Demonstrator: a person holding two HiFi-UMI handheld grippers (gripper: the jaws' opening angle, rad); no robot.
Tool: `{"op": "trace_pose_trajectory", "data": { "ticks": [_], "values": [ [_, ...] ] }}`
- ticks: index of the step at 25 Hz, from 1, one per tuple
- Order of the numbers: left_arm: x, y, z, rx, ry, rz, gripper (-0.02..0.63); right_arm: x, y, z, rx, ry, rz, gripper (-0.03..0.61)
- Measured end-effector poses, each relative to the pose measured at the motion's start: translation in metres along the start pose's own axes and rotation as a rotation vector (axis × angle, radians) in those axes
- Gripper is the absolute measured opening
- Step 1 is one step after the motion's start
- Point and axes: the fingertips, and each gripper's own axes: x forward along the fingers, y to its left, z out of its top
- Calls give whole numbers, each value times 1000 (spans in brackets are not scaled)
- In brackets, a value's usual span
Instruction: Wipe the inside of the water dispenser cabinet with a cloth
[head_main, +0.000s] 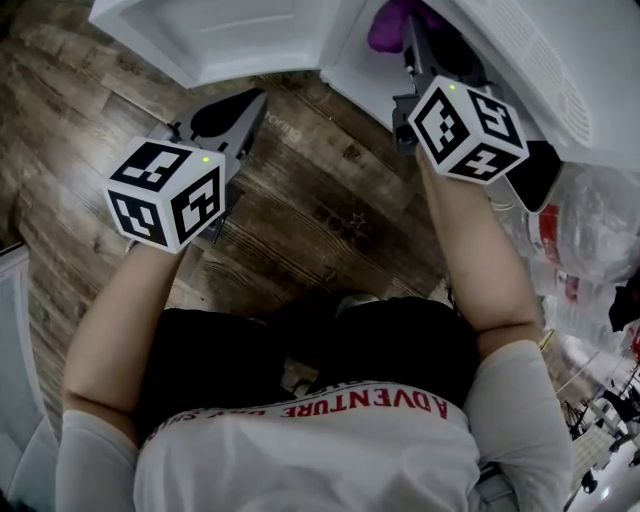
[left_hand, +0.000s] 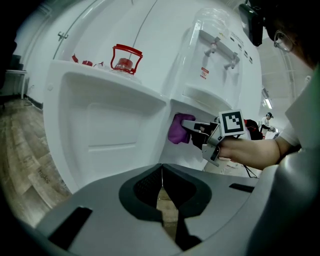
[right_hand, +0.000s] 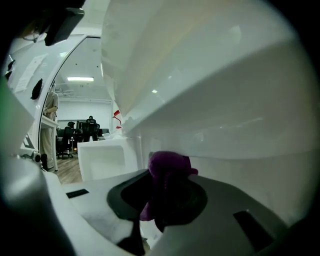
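The right gripper (right_hand: 165, 197) is clamped on the purple cloth (right_hand: 169, 167), holding it at the mouth of the water dispenser cabinet (right_hand: 240, 165), probably ready to wipe its white wall. The left gripper (left_hand: 161, 192), jaws together and empty, hangs clear beside the open cabinet door (left_hand: 110, 125). Only its view shows the taps (left_hand: 214, 49) above.

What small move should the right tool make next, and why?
Probably ease the right tool a little deeper and press the purple cloth onto the cabinet wall: the cloth, clamped in its jaws, is barely inside, and the door stands open.
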Motion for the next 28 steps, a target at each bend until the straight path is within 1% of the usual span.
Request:
{"op": "trace_pose_trajectory", "data": {
  "ticks": [4,7,8,11,13,18,21,24,28],
  "values": [
    [1,3,-1,-5,-6,6,28,2,3,-1,-10,-3,7,63],
    [3,4,3,-8,-16,4,28,-2,2,-6,-17,15,9,63],
    [5,2,5,2,-20,2,28,-4,3,-8,-19,24,15,63],
    [10,-10,11,75,-24,-20,28,-16,6,-12,-42,60,50,63],
    [13,-17,16,90,-28,-37,28,-25,12,-16,-62,95,76,63],
    [12,-25,34,34,-23,-64,28,-47,40,-26,-88,193,171,63],
    [-1,-37,47,3,4,-75,28,-66,62,-19,-91,261,249,63],
    [-29,-52,68,-16,22,-81,28,-84,86,3,-78,320,323,63],
    [-81,-73,99,-93,26,-83,28,-110,122,49,-61,380,399,63]
  ]
}}
